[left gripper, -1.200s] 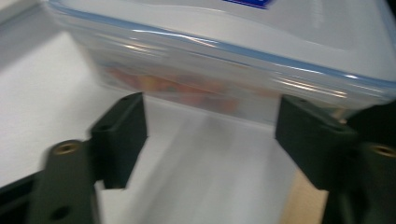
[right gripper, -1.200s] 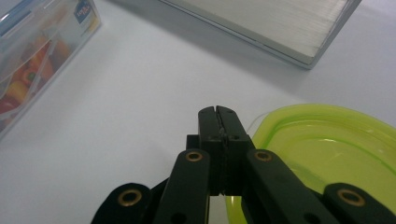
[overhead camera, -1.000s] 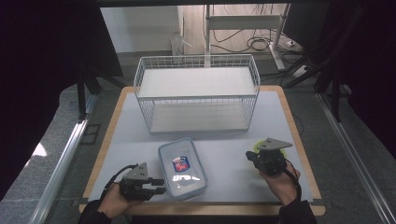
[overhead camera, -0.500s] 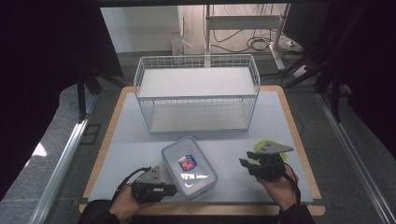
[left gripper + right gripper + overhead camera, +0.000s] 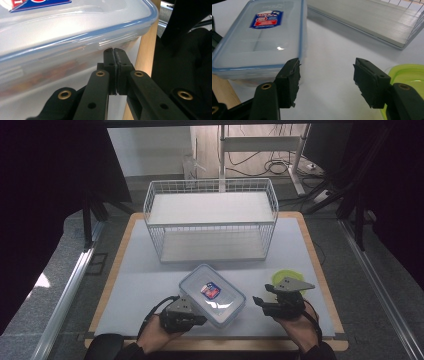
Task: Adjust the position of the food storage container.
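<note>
A clear plastic container [image 5: 212,294] with a blue-rimmed lid and a red and blue label lies on the white mat near the front. My left gripper [image 5: 202,319] is at its near left side. In the left gripper view its jaws [image 5: 115,53] have just been closing and stand shut with nothing seen between them, tips against the container [image 5: 62,45] wall under the lid's rim. My right gripper [image 5: 261,294] is to the container's right. Its jaws [image 5: 328,68] have just been opening and stand open on bare mat, the container [image 5: 262,40] beside one jaw.
A white wire basket [image 5: 210,226] with two shelves stands at the back of the mat [image 5: 145,285]. A green lidded dish [image 5: 282,275] lies just behind my right gripper, also at the right edge of the right gripper view [image 5: 409,75]. The wooden table edge [image 5: 320,270] runs along the right.
My left gripper moved right up to the container and its jaws came together. The container shifted a little to the right. My right gripper's jaws spread apart while the hand stayed put.
</note>
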Motion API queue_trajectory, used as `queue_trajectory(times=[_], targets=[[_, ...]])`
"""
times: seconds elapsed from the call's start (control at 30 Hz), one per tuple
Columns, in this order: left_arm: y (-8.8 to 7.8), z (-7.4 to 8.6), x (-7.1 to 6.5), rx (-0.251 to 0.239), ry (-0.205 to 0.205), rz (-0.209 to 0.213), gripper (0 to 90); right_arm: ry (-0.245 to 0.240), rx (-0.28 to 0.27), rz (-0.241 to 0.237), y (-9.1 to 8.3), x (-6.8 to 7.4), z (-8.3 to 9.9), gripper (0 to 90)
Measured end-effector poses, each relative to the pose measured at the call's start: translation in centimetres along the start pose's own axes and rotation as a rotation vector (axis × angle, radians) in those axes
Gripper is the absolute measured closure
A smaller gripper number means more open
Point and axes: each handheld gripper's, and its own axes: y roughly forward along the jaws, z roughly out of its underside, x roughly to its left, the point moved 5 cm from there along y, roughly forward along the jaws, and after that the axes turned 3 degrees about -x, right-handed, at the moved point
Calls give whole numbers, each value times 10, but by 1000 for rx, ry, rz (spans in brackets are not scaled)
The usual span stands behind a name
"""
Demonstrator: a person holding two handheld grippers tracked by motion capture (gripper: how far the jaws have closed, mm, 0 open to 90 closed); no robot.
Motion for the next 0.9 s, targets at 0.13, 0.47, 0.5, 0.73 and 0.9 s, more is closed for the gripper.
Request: queue_trajectory(times=[0.13,0.47,0.5,0.73,0.9], targets=[[10,-7,0,-8,-1,5,895,-2,3,-9,1,2,1,371],[-27,3,33,39,-1,-159,887,-7,26,-55,5,9,5,477],[-35,5,41,23,-30,-182,887,-12,32,-57,5,10,6,527],[-58,16,85,-6,-145,-301,893,-13,104,-101,13,16,12,776],[-55,10,118,-49,-186,-344,869,13,151,-149,19,21,18,899]])
